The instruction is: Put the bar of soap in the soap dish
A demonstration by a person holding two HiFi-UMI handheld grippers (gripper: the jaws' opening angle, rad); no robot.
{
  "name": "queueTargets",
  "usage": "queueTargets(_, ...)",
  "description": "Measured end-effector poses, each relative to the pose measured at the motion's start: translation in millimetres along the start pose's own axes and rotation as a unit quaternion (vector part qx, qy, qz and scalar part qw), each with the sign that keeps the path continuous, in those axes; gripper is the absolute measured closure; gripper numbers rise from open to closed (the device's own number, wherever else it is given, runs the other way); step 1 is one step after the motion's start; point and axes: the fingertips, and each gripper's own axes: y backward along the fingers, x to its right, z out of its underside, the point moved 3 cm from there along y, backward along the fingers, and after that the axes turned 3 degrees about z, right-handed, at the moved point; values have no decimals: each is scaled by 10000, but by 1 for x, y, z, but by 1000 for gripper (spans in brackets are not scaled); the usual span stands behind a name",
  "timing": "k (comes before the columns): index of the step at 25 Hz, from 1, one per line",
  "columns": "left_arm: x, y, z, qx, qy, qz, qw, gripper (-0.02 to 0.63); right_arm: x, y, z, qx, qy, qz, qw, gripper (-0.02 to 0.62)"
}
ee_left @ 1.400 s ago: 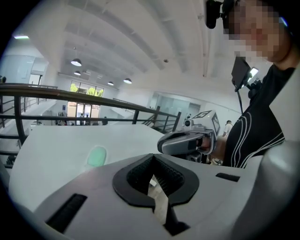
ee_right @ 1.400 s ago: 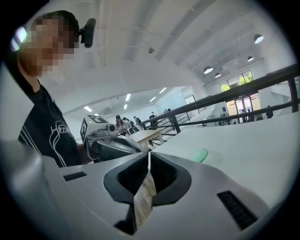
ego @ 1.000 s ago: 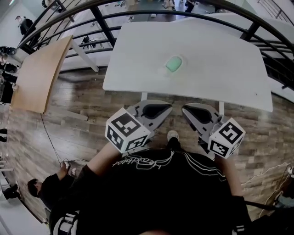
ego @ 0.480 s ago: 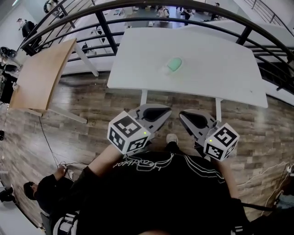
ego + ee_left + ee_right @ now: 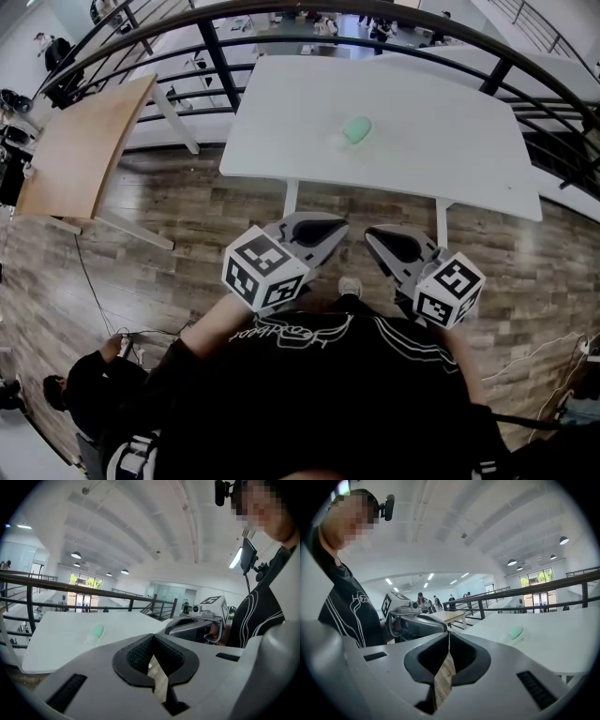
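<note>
Both closed and empty, my left gripper [image 5: 337, 225] and right gripper [image 5: 373, 236] have edged slightly inward. The soap [image 5: 356, 129] stays on the far table [image 5: 441, 141]

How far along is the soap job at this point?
Done: nothing can be confirmed. The green bar of soap lies on the white table against a pale shape that may be the soap dish; too small to tell whether it sits in it. In hand: nothing; the left tongs and right tongs are shut and empty, over the floor short of the table. Left: possibly the whole pick and place.
</note>
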Motion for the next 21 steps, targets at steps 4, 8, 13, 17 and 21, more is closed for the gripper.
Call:
queueTargets(4,2,-3,2,-10,5,14,10000,598,-1,1,2,-25,21,-25,10000,575)
queueTargets(8,2,-2,5,-39,20,20,10000,598,-1,1,3,-21,10,-17,10000,575)
queueTargets(13,3,-8,3,-43,35,46,10000,598,1,4,0,-10,14,-34,10000,575)
queueTargets(17,3,-11,6,-63,64,73,9999,598,2,4,5,-55,-27,-56,10000,575)
queueTargets(21,2,-12,12,-88,89,95,9999,598,2,1,9,-56,-86,-52,9999,577)
